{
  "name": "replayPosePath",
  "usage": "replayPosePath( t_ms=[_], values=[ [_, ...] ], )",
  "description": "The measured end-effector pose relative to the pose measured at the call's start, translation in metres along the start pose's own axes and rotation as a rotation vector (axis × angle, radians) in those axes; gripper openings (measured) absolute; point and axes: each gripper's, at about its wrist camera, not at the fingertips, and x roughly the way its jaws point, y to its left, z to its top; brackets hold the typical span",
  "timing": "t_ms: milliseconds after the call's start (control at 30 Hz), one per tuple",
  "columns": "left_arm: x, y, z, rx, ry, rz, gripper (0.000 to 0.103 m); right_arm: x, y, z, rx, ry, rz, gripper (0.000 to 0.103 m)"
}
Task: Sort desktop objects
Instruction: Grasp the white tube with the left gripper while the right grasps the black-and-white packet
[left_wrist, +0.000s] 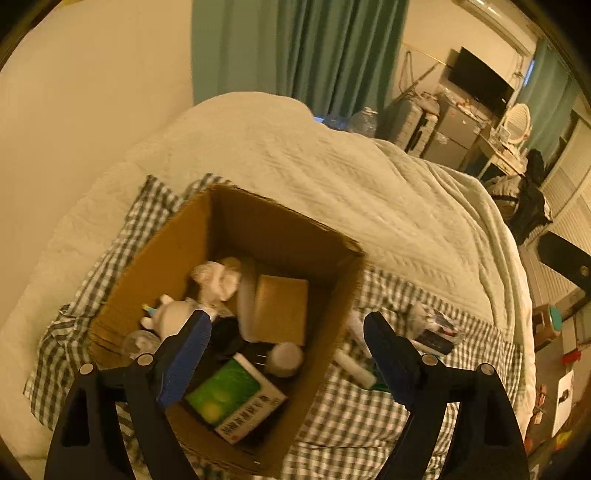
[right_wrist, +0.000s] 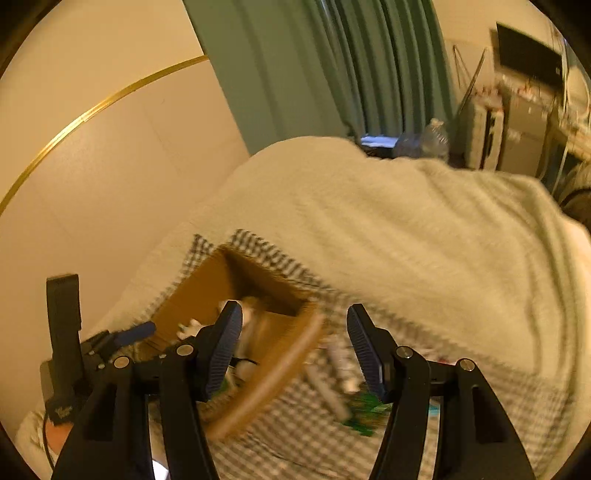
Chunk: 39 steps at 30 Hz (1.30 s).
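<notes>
An open cardboard box (left_wrist: 173, 258) stands on a checked cloth (left_wrist: 369, 421) on the bed. Inside lie a green and white carton (left_wrist: 236, 398), a small brown box (left_wrist: 280, 310), crumpled white tissue (left_wrist: 218, 277), a white toy (left_wrist: 173, 314) and other small items. My left gripper (left_wrist: 288, 336) is open and empty above the box's near right side. A white tube (left_wrist: 354, 369) and a dark packet (left_wrist: 436, 332) lie on the cloth to the right of the box. My right gripper (right_wrist: 293, 328) is open and empty above the box's right edge (right_wrist: 280, 365); white tubes (right_wrist: 340, 365) and a green packet (right_wrist: 365, 410) lie below it, blurred.
A white quilt (left_wrist: 332, 166) covers the bed behind the cloth. A cream wall is on the left and green curtains (left_wrist: 332, 55) hang behind. The left gripper (right_wrist: 122, 339) shows at the lower left of the right wrist view. Furniture and clutter (left_wrist: 480, 122) stand at the far right.
</notes>
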Motion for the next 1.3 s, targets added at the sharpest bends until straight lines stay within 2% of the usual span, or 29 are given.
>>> replayPosePath(
  t_ms=[167, 233, 333, 433, 533, 667, 767, 867, 967, 1100, 1300],
  values=[
    [0.01, -0.038, -0.019, -0.014, 0.015, -0.008, 0.087, -0.037, -0.024, -0.019, -0.197, 0.05, -0.138, 0.062],
    [0.021, -0.052, -0.034, -0.044, 0.014, 0.005, 0.087, -0.04, -0.044, -0.034, -0.214, 0.08, -0.147, 0.062],
    [0.042, -0.067, -0.06, -0.076, 0.017, 0.041, 0.087, -0.035, -0.077, -0.055, -0.186, 0.092, -0.11, 0.062],
    [0.075, -0.084, -0.083, -0.076, 0.045, 0.113, 0.088, -0.017, -0.119, -0.077, -0.139, 0.099, -0.109, 0.062],
    [0.103, -0.091, -0.103, -0.14, 0.046, 0.155, 0.088, 0.002, -0.142, -0.091, -0.159, 0.089, -0.15, 0.062],
    [0.138, -0.091, -0.124, -0.265, 0.072, 0.125, 0.088, 0.027, -0.159, -0.111, -0.24, 0.051, -0.144, 0.062],
    [0.167, -0.093, -0.128, -0.283, 0.123, 0.126, 0.087, 0.056, -0.159, -0.127, -0.322, 0.075, -0.109, 0.066],
    [0.183, -0.095, -0.125, -0.27, 0.12, 0.158, 0.087, 0.086, -0.154, -0.144, -0.438, 0.115, -0.081, 0.069],
    [0.199, -0.092, -0.124, -0.289, 0.115, 0.181, 0.087, 0.113, -0.154, -0.153, -0.479, 0.147, -0.067, 0.072],
    [0.222, -0.092, -0.127, -0.304, 0.151, 0.194, 0.084, 0.146, -0.163, -0.151, -0.477, 0.187, -0.073, 0.073],
    [0.226, -0.095, -0.129, -0.281, 0.099, 0.218, 0.083, 0.182, -0.176, -0.148, -0.449, 0.259, -0.071, 0.072]
  ],
)
